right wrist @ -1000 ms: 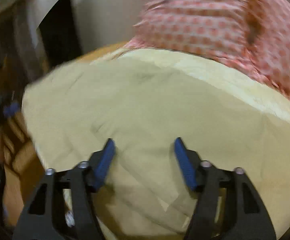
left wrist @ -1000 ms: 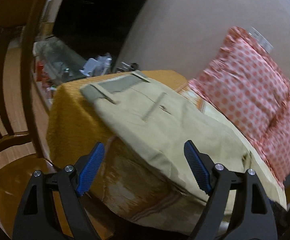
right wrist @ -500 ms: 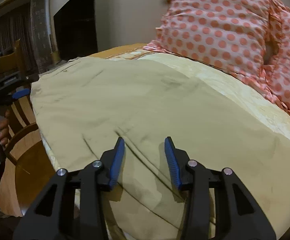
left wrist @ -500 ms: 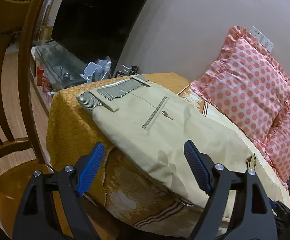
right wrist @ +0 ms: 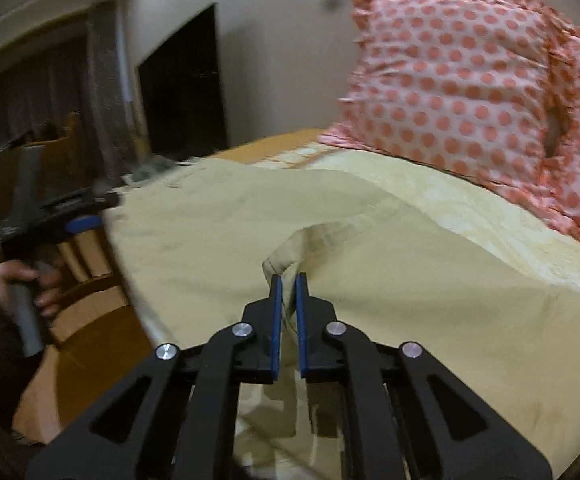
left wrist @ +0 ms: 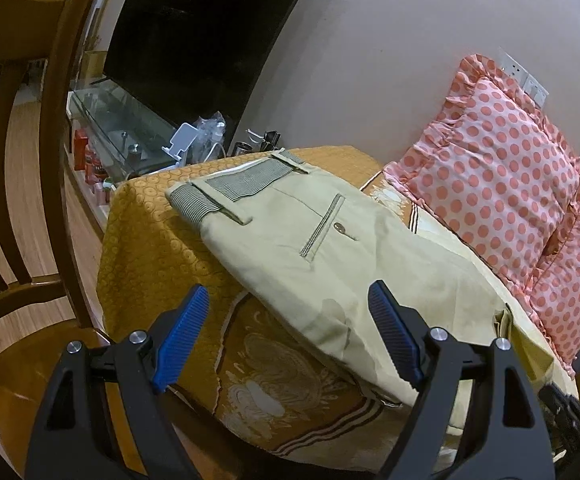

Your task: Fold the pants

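Observation:
Beige pants point(left wrist: 330, 252) lie flat on the bed, striped waistband at the far left end, back pocket up. My left gripper point(left wrist: 290, 336) is open and empty, hovering just off the bed's near edge in front of the seat of the pants. In the right wrist view my right gripper point(right wrist: 287, 280) is shut on a pinched-up fold of the pants point(right wrist: 217, 232) near the leg end, lifting the cloth into a small peak. The left gripper point(right wrist: 69, 216) and the hand holding it show at the left there.
The bed has a yellow patterned cover point(left wrist: 149, 232). Pink polka-dot pillows point(left wrist: 502, 176) lean on the wall at the back. A wooden chair point(left wrist: 21, 208) stands left of the bed. A TV point(left wrist: 197, 36) and a cluttered glass shelf point(left wrist: 121, 128) lie beyond.
My right gripper has closed from open onto a fold of the pants and raised it. My left gripper has stayed open and nearly still.

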Tool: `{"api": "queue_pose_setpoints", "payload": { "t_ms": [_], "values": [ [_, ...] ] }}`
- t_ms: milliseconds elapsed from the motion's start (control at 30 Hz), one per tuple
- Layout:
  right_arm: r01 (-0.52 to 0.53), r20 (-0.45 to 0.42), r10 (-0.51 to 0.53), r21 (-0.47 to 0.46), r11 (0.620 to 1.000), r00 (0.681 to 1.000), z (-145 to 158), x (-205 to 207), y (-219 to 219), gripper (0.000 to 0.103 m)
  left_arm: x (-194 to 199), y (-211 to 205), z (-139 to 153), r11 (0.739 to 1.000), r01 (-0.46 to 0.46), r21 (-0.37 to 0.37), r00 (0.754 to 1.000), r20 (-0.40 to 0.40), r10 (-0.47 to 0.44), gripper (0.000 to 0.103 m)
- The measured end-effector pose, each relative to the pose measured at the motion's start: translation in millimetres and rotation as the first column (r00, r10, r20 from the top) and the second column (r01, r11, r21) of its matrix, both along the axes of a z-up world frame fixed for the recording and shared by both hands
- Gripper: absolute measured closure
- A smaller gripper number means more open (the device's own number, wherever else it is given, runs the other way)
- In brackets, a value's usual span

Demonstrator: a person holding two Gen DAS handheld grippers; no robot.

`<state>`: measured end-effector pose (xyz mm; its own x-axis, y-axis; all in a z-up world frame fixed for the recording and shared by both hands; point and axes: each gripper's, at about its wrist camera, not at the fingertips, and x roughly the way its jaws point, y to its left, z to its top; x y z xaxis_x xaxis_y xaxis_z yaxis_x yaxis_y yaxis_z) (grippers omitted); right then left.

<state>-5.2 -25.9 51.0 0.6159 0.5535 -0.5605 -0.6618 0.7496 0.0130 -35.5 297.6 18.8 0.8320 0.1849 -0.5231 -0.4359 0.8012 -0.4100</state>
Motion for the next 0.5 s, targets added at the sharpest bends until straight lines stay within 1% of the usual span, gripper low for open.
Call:
{"api": "queue_pose_setpoints", "payload": {
  "t_ms": [67, 100, 167, 200, 233, 267, 333, 400, 500],
  "values": [
    [0.003, -0.006, -0.003, -0.070, 0.998, 1.000, -13, 0, 9, 0.096, 0, 0, -1, 1.000, 0.005, -0.008, 1.000, 0.005, -0.005, 0.020],
    [0.003, -0.027, -0.005, -0.084, 0.996, 1.000, -20, 1, 12, 0.089, 1, 0, -1, 1.000, 0.007, -0.009, 1.000, 0.004, -0.007, 0.020],
    [0.005, -0.049, -0.008, -0.052, 0.999, 0.999, -22, 2, 8, 0.082, 2, 0, -1, 1.000, 0.009, -0.003, 1.000, 0.002, -0.009, 0.020],
    [-0.005, -0.065, 0.003, -0.036, 0.999, 0.998, -22, 2, 8, 0.071, 3, 1, -1, 1.000, 0.007, 0.003, 1.000, 0.004, -0.007, 0.020],
    [-0.011, -0.068, 0.009, -0.031, 0.999, 0.998, -22, 2, 8, 0.065, 3, 1, 0, 1.000, 0.005, 0.011, 1.000, 0.008, -0.005, 0.019],
    [-0.019, -0.067, 0.017, -0.031, 0.999, 0.998, -22, 1, 9, 0.061, 4, 2, 1, 1.000, -0.001, 0.019, 1.000, 0.010, 0.001, 0.019],
    [-0.035, -0.044, 0.033, -0.050, 0.998, 0.998, -22, -5, 15, 0.048, 6, 4, 2, 1.000, -0.008, 0.026, 1.000, 0.017, 0.007, 0.019],
    [-0.031, -0.033, 0.030, -0.053, 0.998, 0.999, -23, -7, 16, 0.045, 11, 7, 2, 1.000, -0.007, 0.022, 1.000, 0.011, 0.007, 0.019],
    [-0.041, -0.054, 0.040, -0.020, 0.999, 0.998, -24, -4, 12, 0.041, 19, 12, -2, 1.000, 0.004, -0.008, 1.000, -0.011, -0.004, 0.019]
  ]
}}
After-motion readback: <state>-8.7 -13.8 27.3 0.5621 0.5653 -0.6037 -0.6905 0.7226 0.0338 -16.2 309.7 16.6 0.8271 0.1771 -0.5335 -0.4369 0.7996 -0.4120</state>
